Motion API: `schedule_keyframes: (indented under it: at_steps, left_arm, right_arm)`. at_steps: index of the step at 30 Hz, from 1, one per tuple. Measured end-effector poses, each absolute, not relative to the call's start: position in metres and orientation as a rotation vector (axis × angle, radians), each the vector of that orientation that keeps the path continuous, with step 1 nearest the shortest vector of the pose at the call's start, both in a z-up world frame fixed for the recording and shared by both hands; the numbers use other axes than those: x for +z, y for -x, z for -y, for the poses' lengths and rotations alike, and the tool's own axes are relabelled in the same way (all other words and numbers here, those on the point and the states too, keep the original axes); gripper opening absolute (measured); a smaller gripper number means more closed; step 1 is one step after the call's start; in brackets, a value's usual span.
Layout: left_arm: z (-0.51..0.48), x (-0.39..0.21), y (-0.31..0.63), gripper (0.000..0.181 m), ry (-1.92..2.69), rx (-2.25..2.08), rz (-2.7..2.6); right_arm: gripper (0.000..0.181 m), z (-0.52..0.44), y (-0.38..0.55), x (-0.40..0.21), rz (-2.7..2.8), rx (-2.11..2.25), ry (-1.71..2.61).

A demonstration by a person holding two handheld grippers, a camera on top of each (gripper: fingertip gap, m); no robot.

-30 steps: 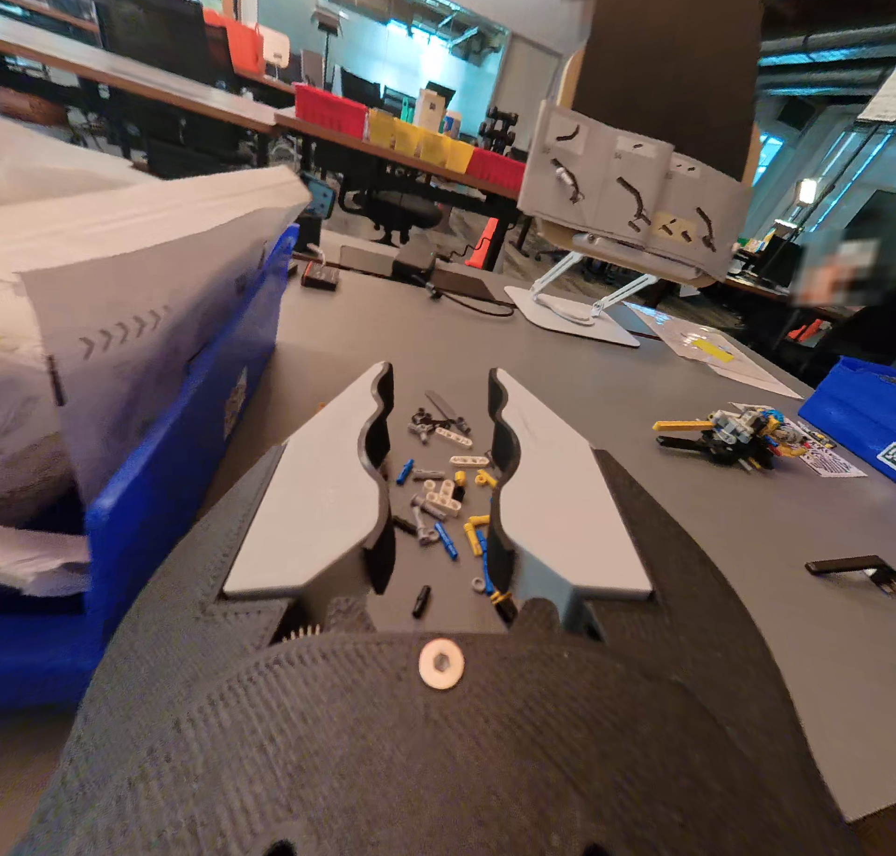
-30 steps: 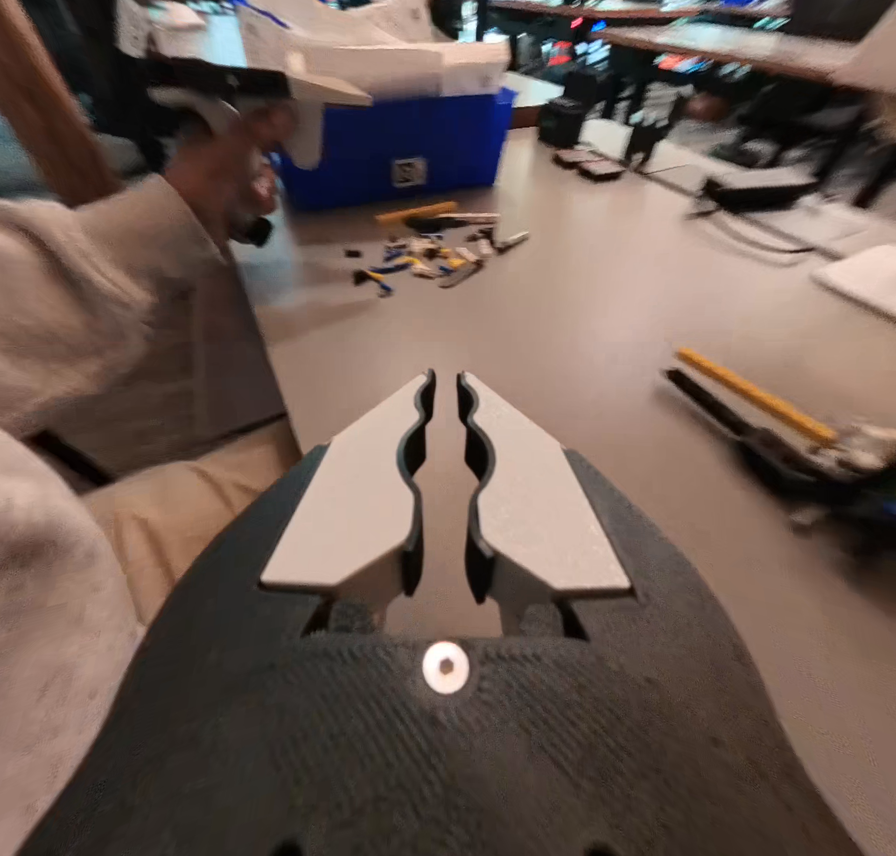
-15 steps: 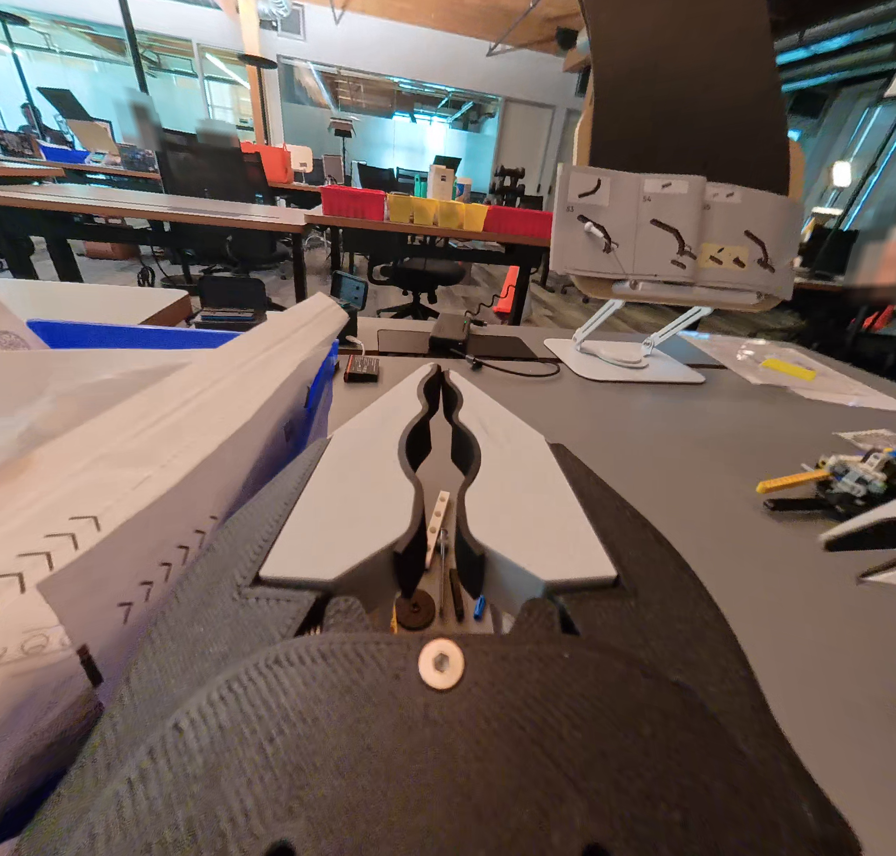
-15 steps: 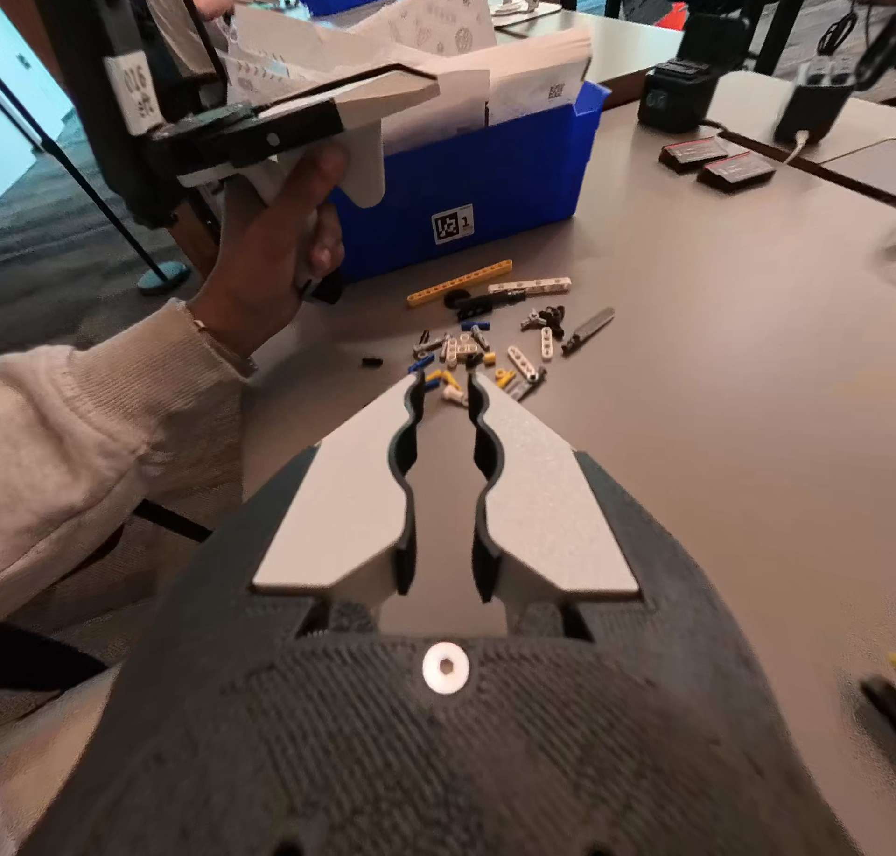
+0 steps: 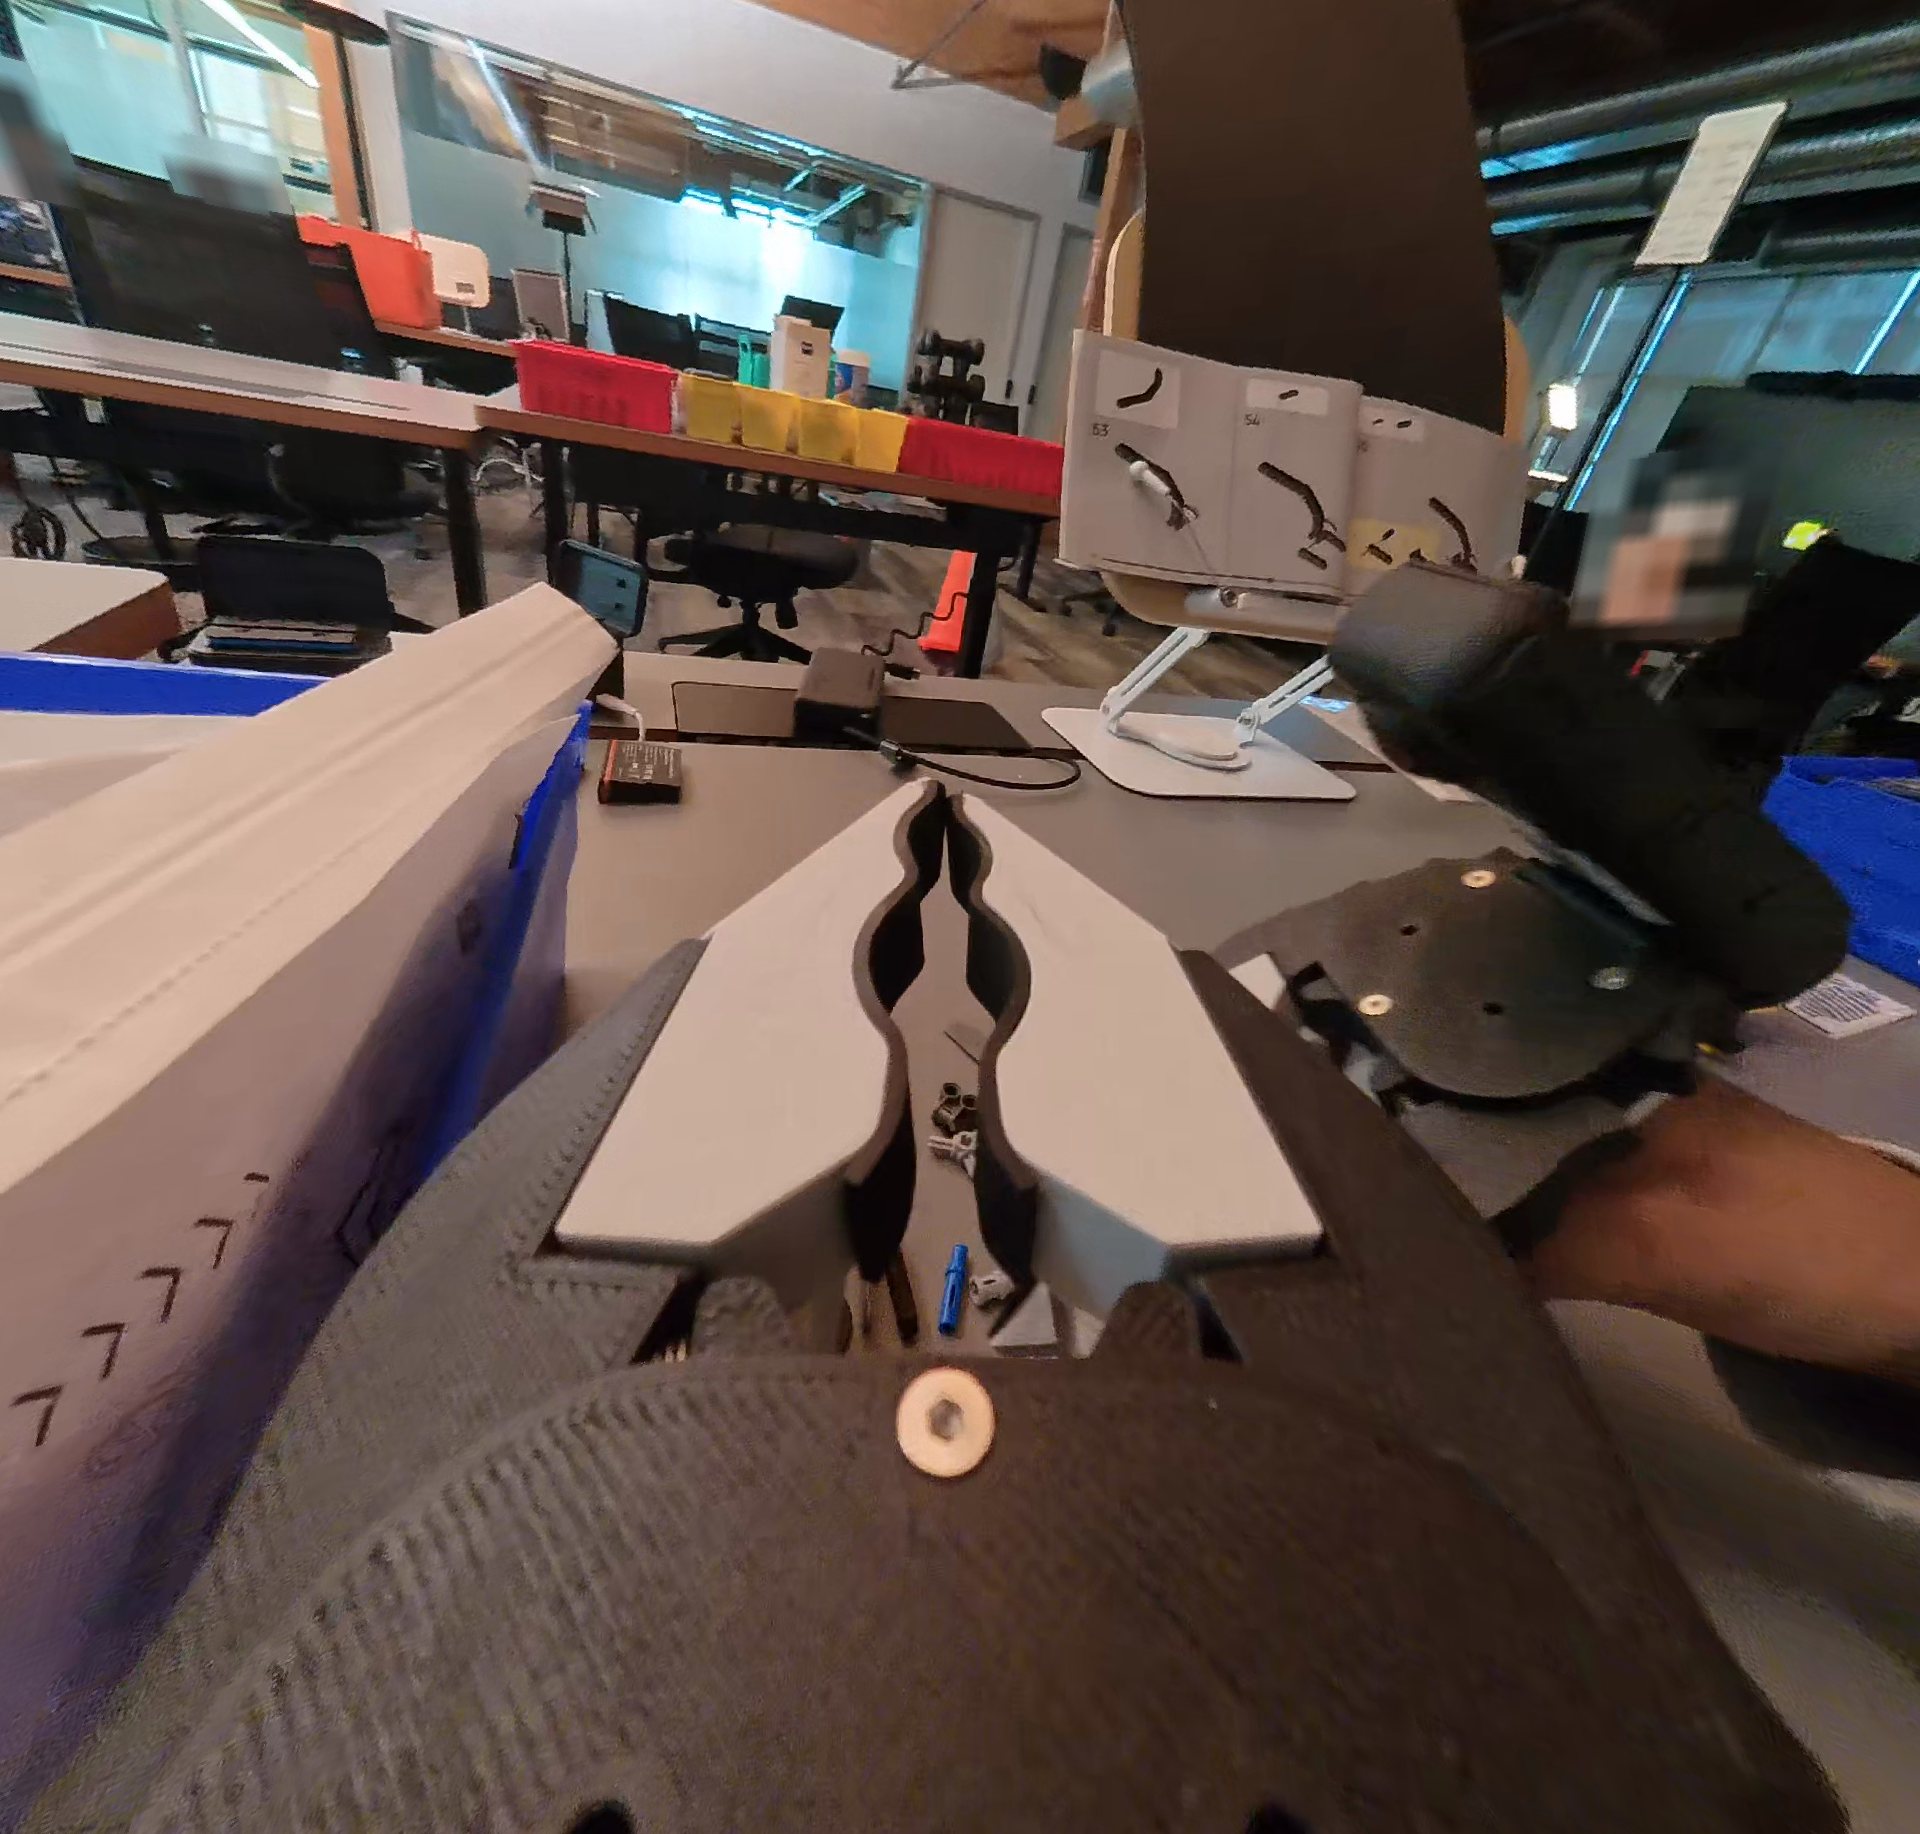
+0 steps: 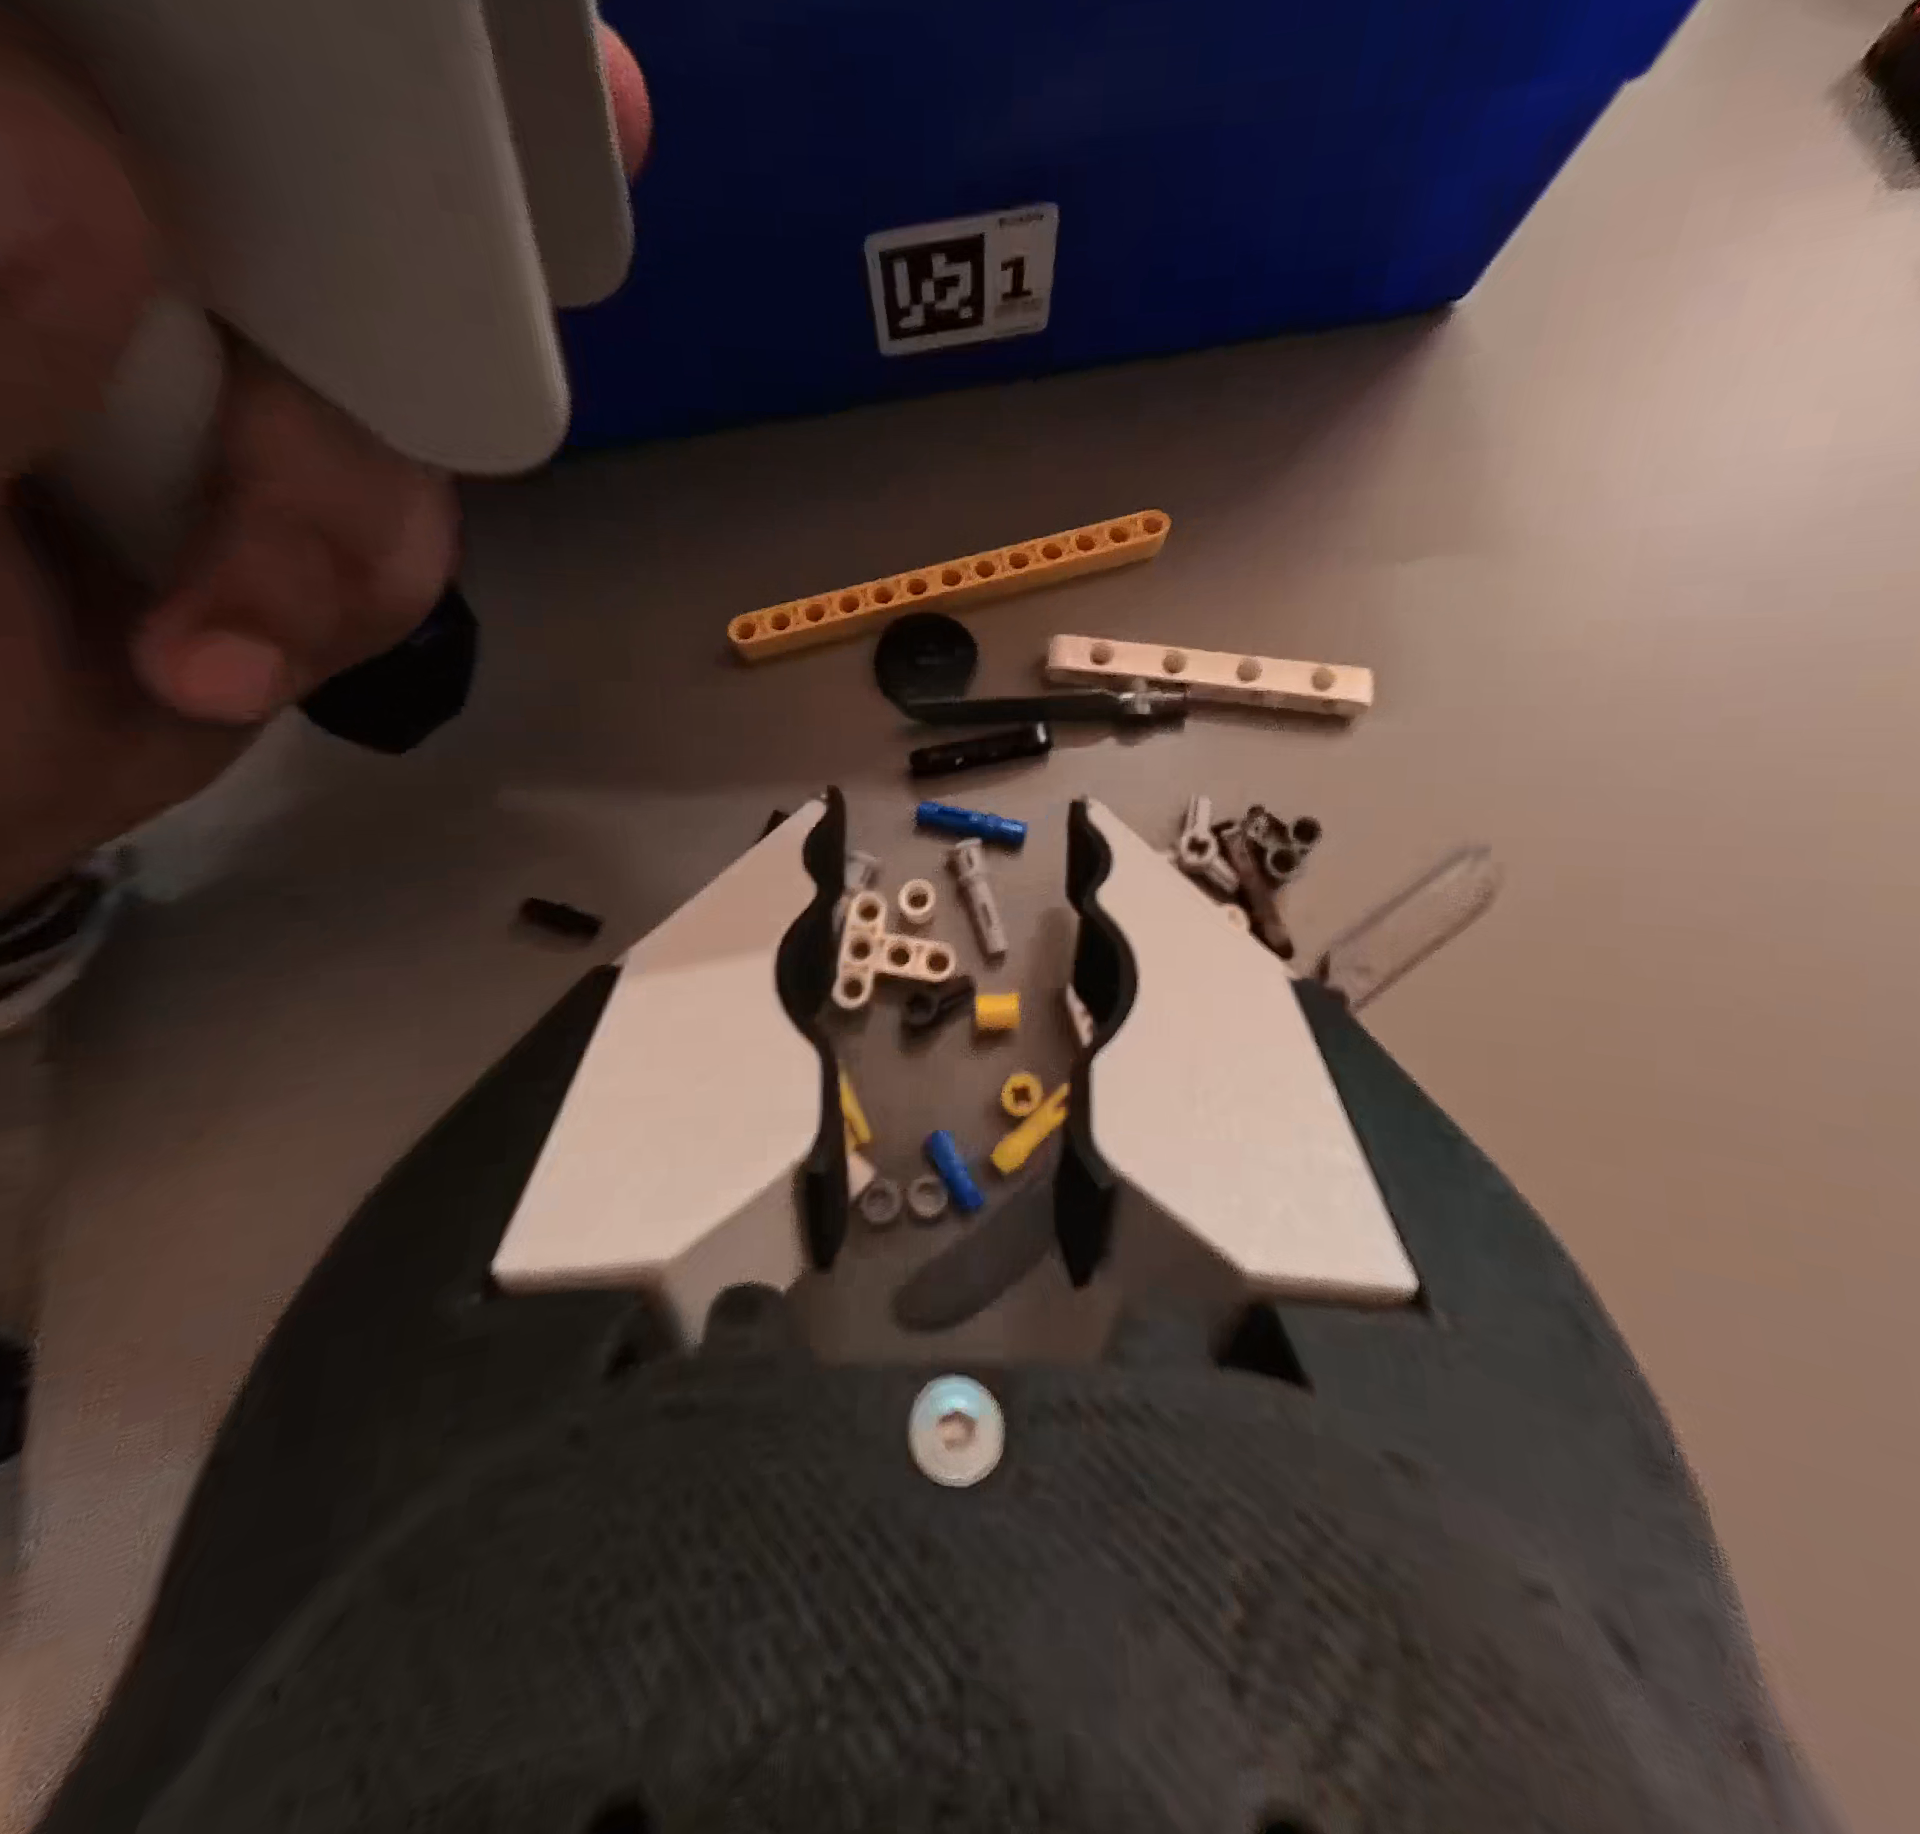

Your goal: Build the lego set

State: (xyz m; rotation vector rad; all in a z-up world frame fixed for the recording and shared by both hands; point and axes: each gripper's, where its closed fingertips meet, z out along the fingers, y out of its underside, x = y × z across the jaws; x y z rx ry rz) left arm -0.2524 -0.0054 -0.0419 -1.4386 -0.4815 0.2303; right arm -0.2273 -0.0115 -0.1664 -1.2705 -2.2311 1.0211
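Two grippers: your right gripper (image 6: 951, 828), jaws apart, straddles loose pieces (image 6: 925, 995) mid-frame; left gripper (image 5: 945, 818) closed, empty.

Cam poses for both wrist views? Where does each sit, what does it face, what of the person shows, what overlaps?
Left wrist view: sits on the left gripper, level across the grey table toward the instruction booklet on a white stand; fingers closed; the right gripper and a forearm show at right.
Right wrist view: sits on the right gripper, tilted down at the scattered small lego pieces; fingers open; the person's hand on the left gripper's handle shows at upper left.
Shared: blue plastic bin, table, loose pieces.
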Motion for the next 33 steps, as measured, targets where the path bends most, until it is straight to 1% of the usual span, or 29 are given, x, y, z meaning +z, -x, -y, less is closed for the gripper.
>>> schedule_keyframes:
  at_steps: [7,9,11,16,19,22,29,33]
  left_arm:
    - [0.012,-0.043,0.255,0.0,1.398,0.183,0.524]
    - [0.014,-0.044,0.256,0.0,1.398,0.189,0.537]
    - [0.015,-0.045,0.257,0.0,1.414,0.226,0.546]
    - [0.014,-0.045,0.251,0.0,1.416,0.215,0.541]
    - [0.017,-0.043,0.25,0.0,1.406,0.214,0.545]
    - [0.023,-0.04,0.252,0.0,1.383,0.218,0.559]
    - [0.023,-0.037,0.249,0.0,1.301,0.118,0.606]
    - [0.017,-0.039,0.243,0.0,1.324,0.118,0.595]
  right_arm:
    - [0.054,0.017,0.248,-0.185,2.335,0.959,1.314]
    - [0.049,0.019,0.249,-0.185,2.33,0.975,1.297]
    - [0.03,0.018,0.248,-0.185,2.337,0.951,1.272]
    - [0.03,0.01,0.232,-0.166,2.288,1.005,1.247]
    - [0.03,-0.015,0.201,-0.145,2.25,0.984,1.274]
    - [0.03,-0.057,0.153,-0.138,2.271,0.805,1.31]
    - [0.03,-0.117,0.038,-0.167,2.441,0.328,1.406]
    - [0.03,-0.117,0.01,-0.18,2.499,0.247,1.411]
